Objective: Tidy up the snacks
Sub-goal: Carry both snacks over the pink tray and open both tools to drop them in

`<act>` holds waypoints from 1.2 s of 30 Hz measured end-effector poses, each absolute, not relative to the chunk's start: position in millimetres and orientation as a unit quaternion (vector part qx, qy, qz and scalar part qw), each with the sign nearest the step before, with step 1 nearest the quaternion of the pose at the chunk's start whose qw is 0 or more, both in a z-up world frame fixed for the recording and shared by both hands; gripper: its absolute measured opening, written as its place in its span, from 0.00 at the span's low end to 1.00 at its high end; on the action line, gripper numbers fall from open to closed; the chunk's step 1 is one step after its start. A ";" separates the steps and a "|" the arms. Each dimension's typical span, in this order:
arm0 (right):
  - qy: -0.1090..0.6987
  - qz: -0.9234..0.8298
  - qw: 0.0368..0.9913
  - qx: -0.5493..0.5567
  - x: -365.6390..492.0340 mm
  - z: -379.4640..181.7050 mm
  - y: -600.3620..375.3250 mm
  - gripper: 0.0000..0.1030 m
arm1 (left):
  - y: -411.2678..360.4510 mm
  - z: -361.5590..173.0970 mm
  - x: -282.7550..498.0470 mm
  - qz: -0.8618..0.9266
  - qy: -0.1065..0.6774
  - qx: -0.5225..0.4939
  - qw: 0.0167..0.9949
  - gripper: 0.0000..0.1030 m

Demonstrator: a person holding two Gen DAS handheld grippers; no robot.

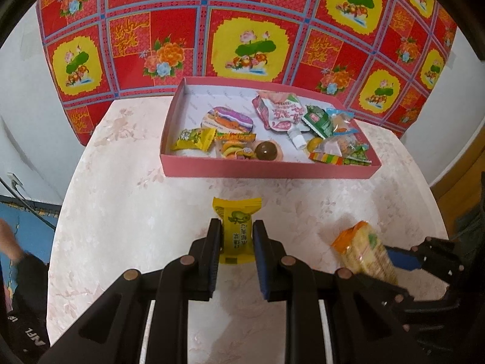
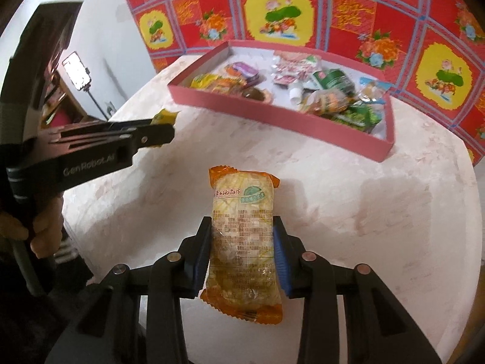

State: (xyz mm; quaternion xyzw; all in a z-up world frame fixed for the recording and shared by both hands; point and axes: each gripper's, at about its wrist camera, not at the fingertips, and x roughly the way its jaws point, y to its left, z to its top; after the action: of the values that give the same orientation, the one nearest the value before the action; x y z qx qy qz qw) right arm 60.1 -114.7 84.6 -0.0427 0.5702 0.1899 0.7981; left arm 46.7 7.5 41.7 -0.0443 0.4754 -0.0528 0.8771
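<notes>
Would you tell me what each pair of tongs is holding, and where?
Left tongs: yellow snack packet, across its middle. Right tongs: orange-ended packet, across its middle.

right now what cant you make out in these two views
- Left wrist view: the lower end of the yellow packet lies behind the left tool.
- Right wrist view: snacks in the pink tray are motion-blurred; labels unreadable.
- Both views: print on the orange-ended packet is too small.

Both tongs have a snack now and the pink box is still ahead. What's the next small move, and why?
Probably carry the yellow packet in the left tongs forward over the pink box and release. It looks firmly pinched, while the right tongs have only just closed on the orange-ended pack.
</notes>
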 end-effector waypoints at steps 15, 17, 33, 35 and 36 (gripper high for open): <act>0.543 0.170 0.822 -0.021 77.5 106.4 -138.1 0.37 | 1.2 58.6 51.5 -0.057 0.460 -0.037 0.885 0.21; 0.539 0.166 0.826 -0.019 80.5 110.1 -141.0 0.37 | 0.3 62.7 53.1 -0.059 0.456 -0.036 0.887 0.21; 0.505 0.146 0.850 0.013 110.4 144.3 -170.4 0.37 | -9.9 95.9 78.5 -0.075 0.424 -0.026 0.902 0.21; 0.504 0.146 0.851 0.020 116.0 146.7 -173.0 0.37 | -10.8 99.7 83.0 -0.076 0.421 -0.026 0.903 0.21; 0.503 0.145 0.852 0.024 120.1 148.4 -174.2 0.37 | -10.8 101.7 85.6 -0.076 0.420 -0.025 0.904 0.21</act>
State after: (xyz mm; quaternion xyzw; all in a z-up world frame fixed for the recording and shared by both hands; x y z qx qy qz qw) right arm 120.1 -174.2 148.4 0.0238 0.5026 0.1450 0.8520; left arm 85.6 -10.8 101.7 -0.0253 0.4196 -0.0757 0.9042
